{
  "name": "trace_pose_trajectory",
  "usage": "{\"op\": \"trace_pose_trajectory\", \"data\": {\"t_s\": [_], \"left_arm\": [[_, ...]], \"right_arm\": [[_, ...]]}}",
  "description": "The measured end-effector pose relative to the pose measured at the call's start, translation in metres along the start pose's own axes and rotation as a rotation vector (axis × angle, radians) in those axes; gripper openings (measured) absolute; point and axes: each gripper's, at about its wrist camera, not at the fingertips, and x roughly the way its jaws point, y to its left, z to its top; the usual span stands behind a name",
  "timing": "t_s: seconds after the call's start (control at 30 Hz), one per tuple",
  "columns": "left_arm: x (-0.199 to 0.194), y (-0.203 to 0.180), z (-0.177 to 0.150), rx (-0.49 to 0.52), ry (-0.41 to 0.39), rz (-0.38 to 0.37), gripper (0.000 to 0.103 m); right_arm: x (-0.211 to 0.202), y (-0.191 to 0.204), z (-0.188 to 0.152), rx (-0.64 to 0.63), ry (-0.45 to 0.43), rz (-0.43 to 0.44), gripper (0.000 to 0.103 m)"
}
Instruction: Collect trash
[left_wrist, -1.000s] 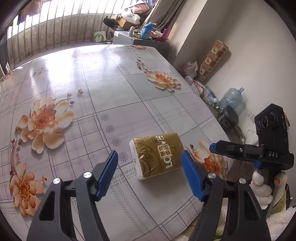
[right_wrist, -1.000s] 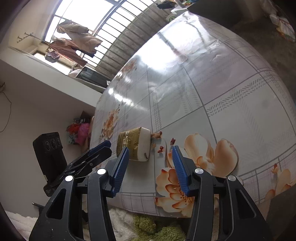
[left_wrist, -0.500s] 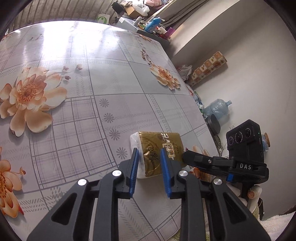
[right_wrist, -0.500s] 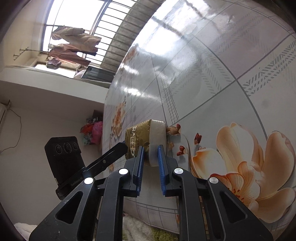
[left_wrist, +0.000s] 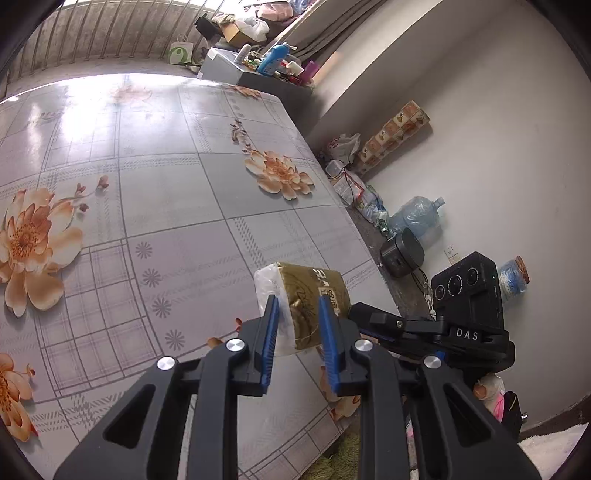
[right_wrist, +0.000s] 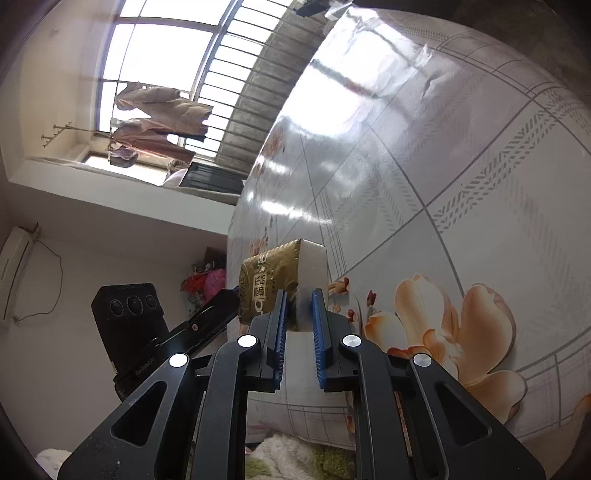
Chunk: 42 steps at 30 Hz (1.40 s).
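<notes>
Left wrist view: at the left, the floral tablecloth (left_wrist: 155, 192) is seen spread over the table, with orange blossoms printed on a grey check. Toward the middle, the gold-wrapped tissue pack (left_wrist: 306, 295) is held above the cloth near the table's right edge, and it is clamped by the left gripper (left_wrist: 295, 314), whose blue pads are narrowed onto its near end after having just been closing. To the right, the right gripper (left_wrist: 360, 314) is seen reaching the pack's far side from beside the table, and a water jug (left_wrist: 417, 216) is seen on the floor by the wall.

Right wrist view: the same pack (right_wrist: 284, 280) is pinched between the right gripper's blue pads (right_wrist: 317, 314), which are nearly together, with the left gripper's black finger (right_wrist: 207, 321) meeting it from the left
</notes>
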Motion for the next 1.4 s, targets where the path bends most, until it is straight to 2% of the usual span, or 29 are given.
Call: {"op": "trace_pose_trajectory", "data": {"t_s": [0.13,0.3,0.53,0.63,0.77,0.87,0.9,0.93,0.97,1.03,1.07,1.13,1.3,1.4], "left_arm": [[0.023,-0.04,0.024,0.098,0.02,-0.03,0.021],[0.075,-0.102,0.049,0.228,0.073,-0.099,0.021],[0.176,-0.202,0.07,0.415,0.207,-0.22,0.021],[0.225,-0.246,0.074,0.472,0.277,-0.288,0.021],[0.299,-0.296,0.075,0.514,0.358,-0.338,0.021],[0.357,-0.314,0.071,0.516,0.409,-0.325,0.023],[0.372,-0.315,0.069,0.523,0.417,-0.299,0.026],[0.385,-0.314,0.067,0.527,0.424,-0.259,0.036],[0.394,-0.31,0.066,0.52,0.431,-0.221,0.038],[0.397,-0.301,0.068,0.475,0.436,-0.206,0.038],[0.392,-0.295,0.07,0.459,0.432,-0.212,0.041],[0.374,-0.286,0.075,0.473,0.4,-0.206,0.047],[0.306,-0.267,0.089,0.538,0.284,-0.165,0.052],[0.251,-0.257,0.092,0.555,0.186,-0.154,0.064]], "right_arm": [[-0.039,-0.015,0.005,0.048,-0.092,0.036,0.012],[-0.098,-0.047,0.006,0.128,-0.239,0.049,0.012],[-0.18,-0.102,0.0,0.261,-0.465,0.006,0.012],[-0.206,-0.127,0.002,0.326,-0.539,-0.034,0.012],[-0.233,-0.17,0.008,0.423,-0.638,-0.061,0.012],[-0.244,-0.218,0.018,0.508,-0.684,-0.11,0.014],[-0.25,-0.245,0.021,0.56,-0.695,-0.147,0.017],[-0.253,-0.267,0.022,0.599,-0.703,-0.19,0.025],[-0.253,-0.282,0.021,0.628,-0.704,-0.232,0.03],[-0.258,-0.319,0.011,0.712,-0.685,-0.391,0.03],[-0.256,-0.328,0.004,0.742,-0.682,-0.416,0.03],[-0.254,-0.336,-0.011,0.777,-0.692,-0.389,0.03],[-0.249,-0.303,-0.026,0.711,-0.696,-0.436,0.031],[-0.248,-0.258,-0.026,0.607,-0.702,-0.488,0.034]]}}
